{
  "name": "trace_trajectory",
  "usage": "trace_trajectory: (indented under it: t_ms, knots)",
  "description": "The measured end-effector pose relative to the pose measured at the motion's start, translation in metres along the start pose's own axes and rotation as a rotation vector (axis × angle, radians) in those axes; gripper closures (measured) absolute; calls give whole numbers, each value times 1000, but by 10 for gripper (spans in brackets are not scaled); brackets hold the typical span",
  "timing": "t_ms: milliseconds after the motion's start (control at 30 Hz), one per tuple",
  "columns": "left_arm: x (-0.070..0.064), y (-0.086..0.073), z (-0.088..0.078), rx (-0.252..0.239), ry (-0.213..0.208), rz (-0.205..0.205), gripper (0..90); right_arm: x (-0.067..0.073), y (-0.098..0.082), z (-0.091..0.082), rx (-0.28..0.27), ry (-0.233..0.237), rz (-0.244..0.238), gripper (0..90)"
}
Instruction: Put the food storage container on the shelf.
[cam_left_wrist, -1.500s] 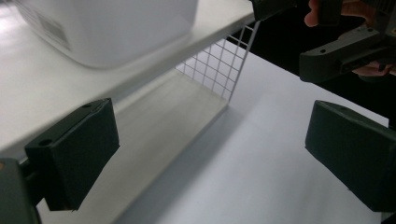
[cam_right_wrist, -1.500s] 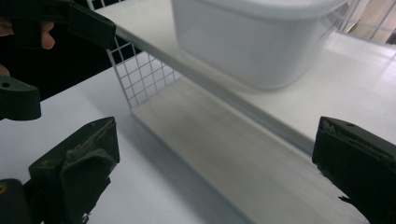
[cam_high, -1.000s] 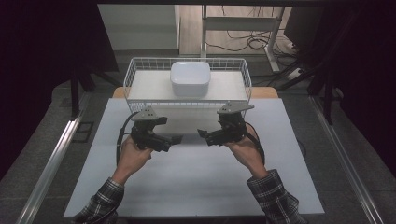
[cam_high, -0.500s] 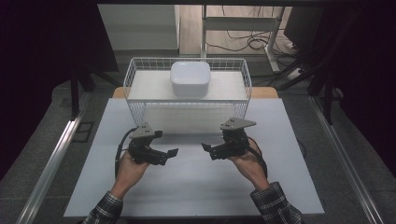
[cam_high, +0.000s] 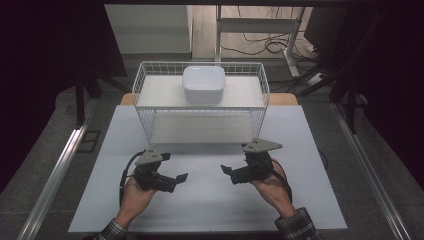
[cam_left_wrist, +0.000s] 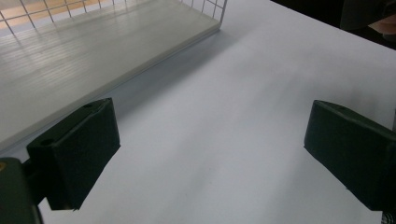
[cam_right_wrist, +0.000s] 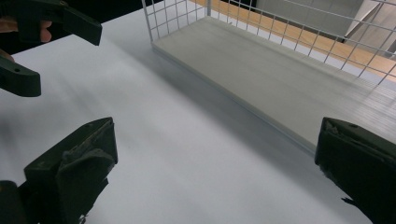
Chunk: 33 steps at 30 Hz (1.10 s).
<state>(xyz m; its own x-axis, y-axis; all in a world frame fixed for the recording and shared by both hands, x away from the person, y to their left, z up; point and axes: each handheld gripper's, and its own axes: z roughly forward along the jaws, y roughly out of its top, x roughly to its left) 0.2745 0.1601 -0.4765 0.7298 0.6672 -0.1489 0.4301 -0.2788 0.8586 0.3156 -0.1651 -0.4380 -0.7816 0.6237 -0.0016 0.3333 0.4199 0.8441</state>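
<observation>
Both grippers empty, jaws wide open: left gripper and right gripper face each other on the tabletop, wire rack with white bowl at 12 o'clock, likely staged.

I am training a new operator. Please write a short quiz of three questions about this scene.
1. True or false: the white bowl sits on the top shelf of the wire rack.
2. Which gripper holds something? A) left gripper B) right gripper C) neither
3. Fill in: both grippers hover over the white ____, in front of the rack.

Key: 1 true; 2 C, both are open and empty; 3 table.
</observation>
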Motion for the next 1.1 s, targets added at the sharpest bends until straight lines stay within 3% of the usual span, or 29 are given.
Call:
trace_trajectory:
  t_ms: [233,533,700,1100]
  knots:
    - [-3,-12,-5,1,12,4,30,0,-13,-5,19,-13,-3,0]
    - [-5,-34,-14,21,42,1,29,-6,-45,-12,48,-39,20,0]
    - [-6,-43,-15,35,38,-17,28,-7,-57,-18,55,-53,23,0]
    - [-13,-63,-10,131,66,6,25,-11,-81,-30,81,-85,57,0]
